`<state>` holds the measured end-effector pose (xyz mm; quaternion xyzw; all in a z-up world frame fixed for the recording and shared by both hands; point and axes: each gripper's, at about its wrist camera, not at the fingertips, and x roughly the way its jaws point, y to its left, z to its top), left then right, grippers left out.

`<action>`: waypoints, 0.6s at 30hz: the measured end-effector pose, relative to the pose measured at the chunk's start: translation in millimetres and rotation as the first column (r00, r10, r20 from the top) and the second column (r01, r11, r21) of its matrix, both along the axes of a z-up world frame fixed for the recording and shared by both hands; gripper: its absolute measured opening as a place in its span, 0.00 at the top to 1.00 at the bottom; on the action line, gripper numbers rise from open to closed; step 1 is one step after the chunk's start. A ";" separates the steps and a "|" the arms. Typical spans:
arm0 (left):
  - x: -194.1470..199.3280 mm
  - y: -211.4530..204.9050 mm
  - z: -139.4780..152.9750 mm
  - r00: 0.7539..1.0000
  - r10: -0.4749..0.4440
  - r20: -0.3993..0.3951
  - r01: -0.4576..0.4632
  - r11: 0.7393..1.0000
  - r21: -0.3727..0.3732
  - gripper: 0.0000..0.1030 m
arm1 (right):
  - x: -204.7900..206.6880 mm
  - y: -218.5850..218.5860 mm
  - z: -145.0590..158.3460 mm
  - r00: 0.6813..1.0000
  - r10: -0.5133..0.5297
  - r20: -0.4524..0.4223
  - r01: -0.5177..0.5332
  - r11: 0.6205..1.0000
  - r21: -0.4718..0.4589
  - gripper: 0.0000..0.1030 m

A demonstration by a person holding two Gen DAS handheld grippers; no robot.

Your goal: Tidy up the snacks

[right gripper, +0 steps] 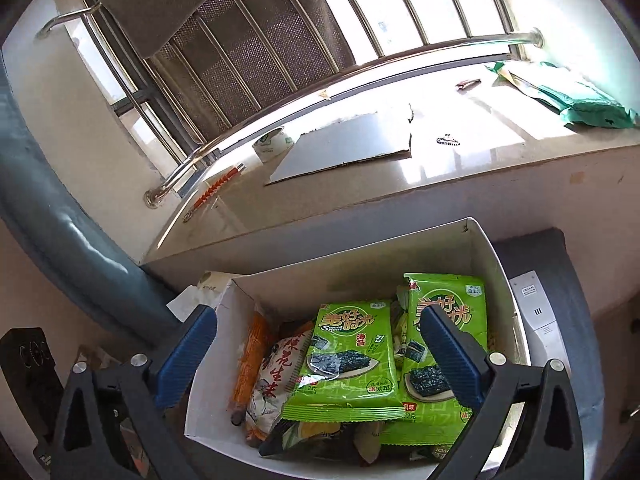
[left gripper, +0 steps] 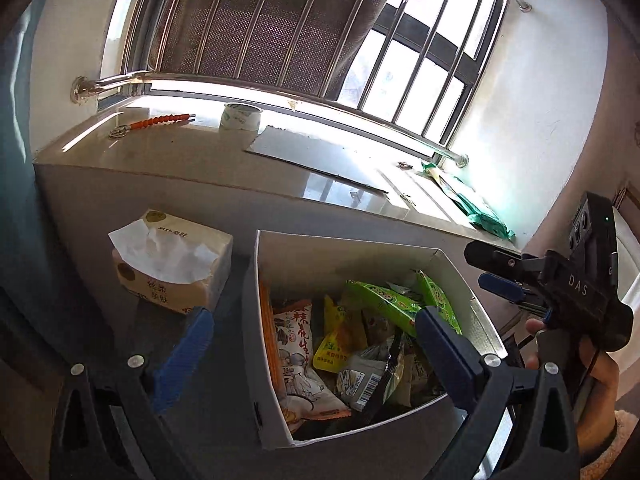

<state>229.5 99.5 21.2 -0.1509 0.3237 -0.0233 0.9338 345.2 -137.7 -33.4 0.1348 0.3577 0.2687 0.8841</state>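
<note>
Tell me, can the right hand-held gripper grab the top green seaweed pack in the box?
Probably yes: the right hand-held gripper is open, and the green seaweed pack lies uncovered atop the pile.

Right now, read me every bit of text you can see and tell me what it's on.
"DAS": on the right gripper body.
"Sweet Hour": on the front green seaweed packet.
Chinese characters on the second seaweed packet, peanut bag and tissue pack: not transcribed.
Barcode on the grey packet: too small.
</note>
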 end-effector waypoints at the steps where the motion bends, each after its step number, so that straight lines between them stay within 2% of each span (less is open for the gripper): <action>1: -6.6 -3.4 3.2 1.000 0.015 0.012 -0.015 0.999 0.037 0.00 | -8.6 1.2 1.6 1.000 0.024 0.018 -0.024 1.000 -0.011 0.00; 3: -23.4 -11.8 9.4 0.998 0.025 0.064 -0.032 0.994 0.101 0.00 | -29.5 5.5 5.0 0.996 0.049 0.069 -0.043 0.996 -0.076 0.00; 6: -51.9 -27.4 15.7 0.991 0.027 0.129 -0.053 0.979 0.198 0.00 | -71.6 10.3 9.5 0.976 0.049 0.210 -0.002 0.976 -0.217 0.00; 7: -62.5 -31.6 17.0 0.988 0.032 0.149 -0.063 0.976 0.210 0.00 | -87.0 10.5 9.1 0.964 0.051 0.259 0.018 0.966 -0.258 0.00; 9: -81.6 -36.8 13.4 0.986 0.046 0.158 -0.076 0.980 0.185 0.00 | -116.0 7.5 3.6 0.944 0.071 0.321 0.034 0.950 -0.311 0.00; 12: -107.9 -40.5 2.1 0.989 -0.006 0.150 -0.008 0.996 0.089 0.00 | -148.9 -0.2 -11.4 0.942 0.107 0.318 0.009 0.940 -0.341 0.00; 13: -117.6 -43.6 -0.6 0.990 -0.009 0.142 -0.003 0.996 0.085 0.00 | -159.9 -4.5 -16.4 0.941 0.112 0.320 0.002 0.942 -0.334 0.00; 16: -143.6 -63.0 -6.8 0.991 0.018 0.130 -0.043 0.980 0.193 0.00 | -194.8 -18.1 -31.7 0.939 0.128 0.319 -0.021 0.948 -0.318 0.00; 18: -158.1 -75.4 -11.6 0.994 0.014 0.109 -0.040 0.970 0.238 0.00 | -216.6 -26.7 -39.6 0.939 0.116 0.324 -0.015 0.954 -0.300 0.00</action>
